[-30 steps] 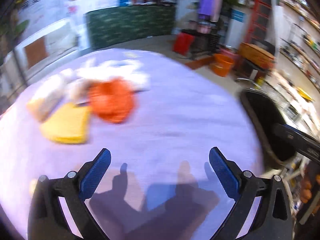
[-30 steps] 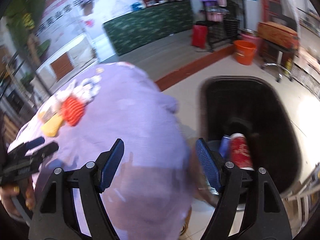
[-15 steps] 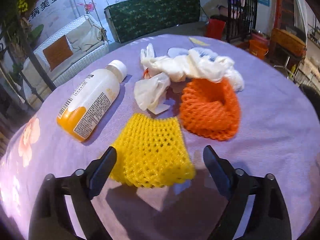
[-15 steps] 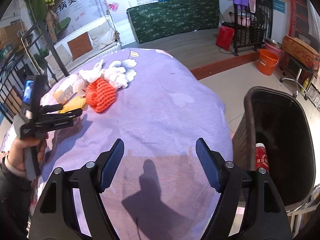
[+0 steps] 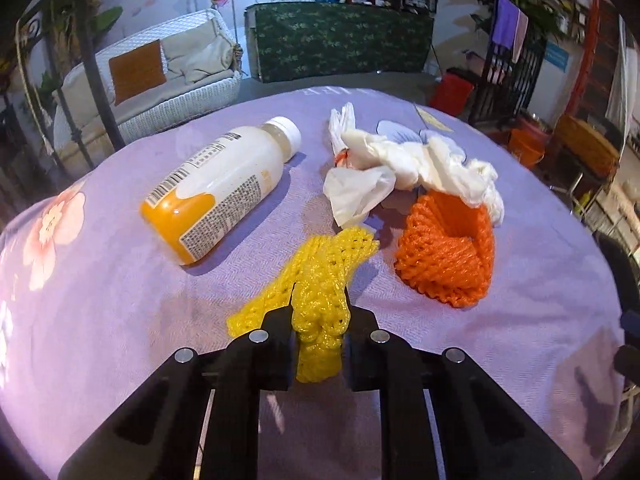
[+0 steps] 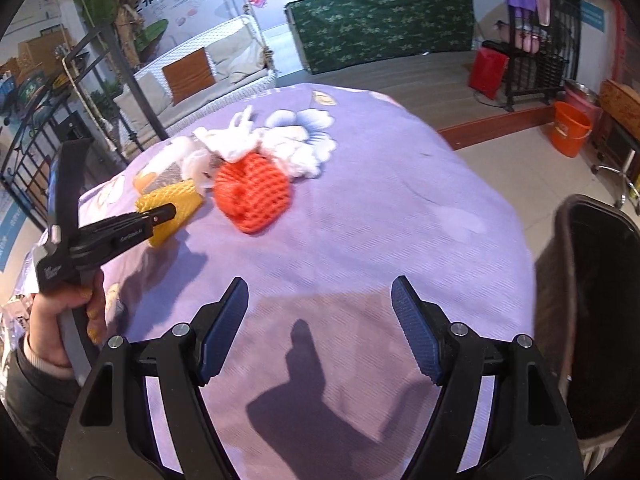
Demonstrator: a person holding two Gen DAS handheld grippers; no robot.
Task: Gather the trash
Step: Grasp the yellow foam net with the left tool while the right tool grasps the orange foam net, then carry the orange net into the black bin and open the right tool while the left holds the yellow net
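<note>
My left gripper [image 5: 320, 320] is shut on a yellow foam net [image 5: 316, 280], pinched and bunched between the jaws on the purple tablecloth [image 5: 120, 320]. An orange foam net [image 5: 448, 256], crumpled white plastic bags [image 5: 408, 164] and a lying bottle with an orange label [image 5: 216, 188] sit just beyond it. In the right wrist view the left gripper [image 6: 160, 216] holds the yellow net [image 6: 176, 204] beside the orange net [image 6: 252, 192]. My right gripper [image 6: 320, 320] is open and empty above the cloth.
A dark trash bin [image 6: 592, 320] stands off the table's right edge. The round table's edge [image 6: 500, 184] drops to a tiled floor. An orange bucket [image 6: 568, 128] and a white sofa [image 6: 200, 76] are farther off.
My left gripper has closed on the yellow foam net, squeezing it into a narrow bunch. My right gripper has swung from the bin toward the table and stays open.
</note>
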